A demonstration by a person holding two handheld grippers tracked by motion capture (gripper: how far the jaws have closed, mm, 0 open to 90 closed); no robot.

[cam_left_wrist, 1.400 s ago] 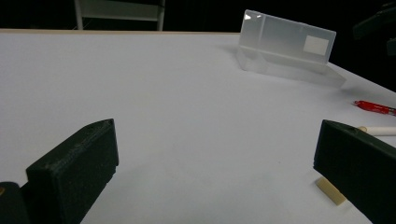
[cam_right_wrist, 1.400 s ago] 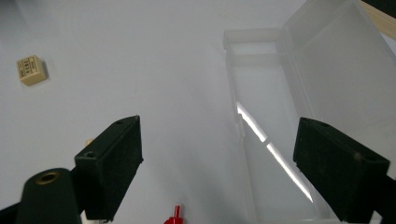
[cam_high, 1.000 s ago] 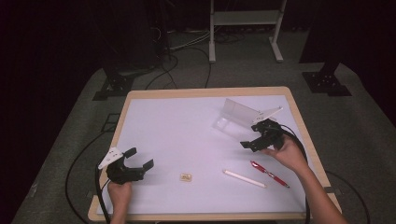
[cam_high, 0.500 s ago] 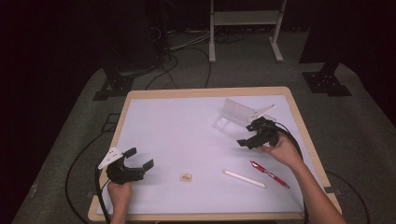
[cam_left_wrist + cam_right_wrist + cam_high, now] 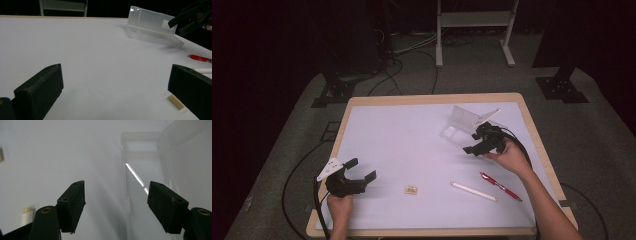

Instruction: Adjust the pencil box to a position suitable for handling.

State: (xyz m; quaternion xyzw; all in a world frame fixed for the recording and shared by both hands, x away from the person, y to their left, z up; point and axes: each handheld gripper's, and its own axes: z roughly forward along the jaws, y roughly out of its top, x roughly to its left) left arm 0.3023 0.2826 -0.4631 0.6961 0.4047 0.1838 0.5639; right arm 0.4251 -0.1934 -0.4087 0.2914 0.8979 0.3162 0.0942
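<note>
While poised with jaws spread wide, right gripper (image 5: 477, 141) noted just beside clear plastic case (image 5: 464, 121), lid raised, translucent, far right on white table (image 5: 402, 145); left gripper (image 5: 354, 176) likewise released.

box (image 5: 462, 121) behind pens (image 5: 473, 191) | eraser (image 5: 411, 190) left of pens

Right gripper (image 5: 478, 142) nearer clear box (image 5: 462, 121)
</note>
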